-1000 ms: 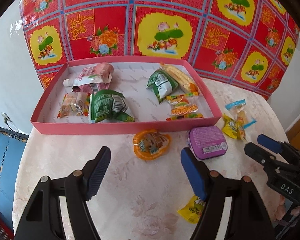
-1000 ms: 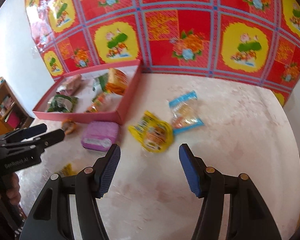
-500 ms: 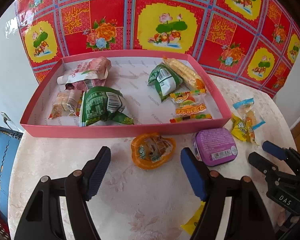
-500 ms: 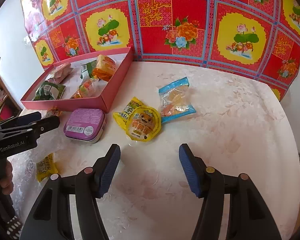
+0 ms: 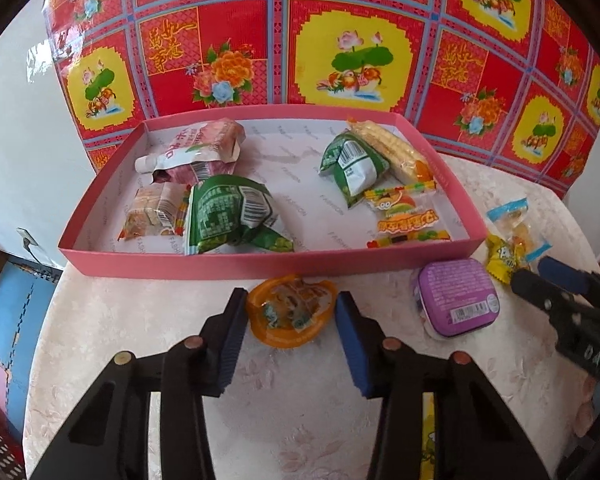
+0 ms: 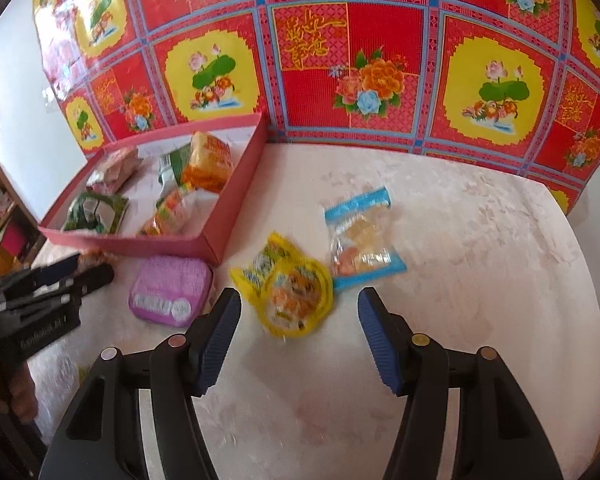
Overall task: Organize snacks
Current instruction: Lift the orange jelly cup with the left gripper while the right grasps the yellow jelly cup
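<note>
An orange jelly cup [image 5: 292, 310] lies on the pale tablecloth just in front of the pink tray [image 5: 260, 266]. My left gripper [image 5: 291, 304] is closing on it, with both blue pads touching its sides. The tray holds several snack packets. My right gripper [image 6: 298, 304] stands open just short of a yellow jelly cup [image 6: 296, 292] lying on a yellow packet, without touching it. A blue-edged clear candy bag [image 6: 360, 236] lies just beyond. A purple tin [image 5: 454, 300] rests by the tray's near right corner.
A red and yellow floral cloth [image 5: 360, 52] hangs behind the round table. A small yellow packet [image 5: 428, 440] lies near the front edge under my left gripper's arm. In the left wrist view the right gripper [image 5: 556, 280] reaches in from the right, near the tin.
My left gripper has come forward to the orange jelly cup and its jaws have narrowed onto it. The right gripper stays open, a little nearer the yellow jelly cup.
</note>
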`<action>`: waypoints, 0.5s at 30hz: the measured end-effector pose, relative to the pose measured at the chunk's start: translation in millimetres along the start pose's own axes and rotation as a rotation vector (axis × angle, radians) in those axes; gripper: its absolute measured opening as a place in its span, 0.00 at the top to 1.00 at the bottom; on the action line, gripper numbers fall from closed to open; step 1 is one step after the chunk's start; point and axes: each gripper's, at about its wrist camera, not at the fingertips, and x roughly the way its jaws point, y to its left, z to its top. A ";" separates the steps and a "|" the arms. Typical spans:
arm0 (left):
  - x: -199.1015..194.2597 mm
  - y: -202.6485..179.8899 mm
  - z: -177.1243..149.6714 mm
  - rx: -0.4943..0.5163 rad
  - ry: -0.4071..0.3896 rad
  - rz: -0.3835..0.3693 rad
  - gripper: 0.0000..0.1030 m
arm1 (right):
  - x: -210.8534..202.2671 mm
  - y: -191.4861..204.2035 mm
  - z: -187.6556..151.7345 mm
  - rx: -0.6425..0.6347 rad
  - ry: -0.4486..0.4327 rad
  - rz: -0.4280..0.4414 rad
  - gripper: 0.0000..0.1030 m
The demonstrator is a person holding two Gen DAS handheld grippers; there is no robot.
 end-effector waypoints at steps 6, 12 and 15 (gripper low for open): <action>1.1 -0.6 0.1 0.000 0.000 -0.004 0.54 | 8.5 -4.1 2.9 0.041 0.026 0.017 0.40; 1.2 -0.3 0.3 -0.005 -0.001 -0.009 0.54 | 4.8 -7.9 -0.9 0.060 0.007 0.022 0.43; 1.1 0.6 0.7 -0.012 -0.002 -0.019 0.54 | 2.8 -11.8 -2.5 0.084 0.002 0.024 0.50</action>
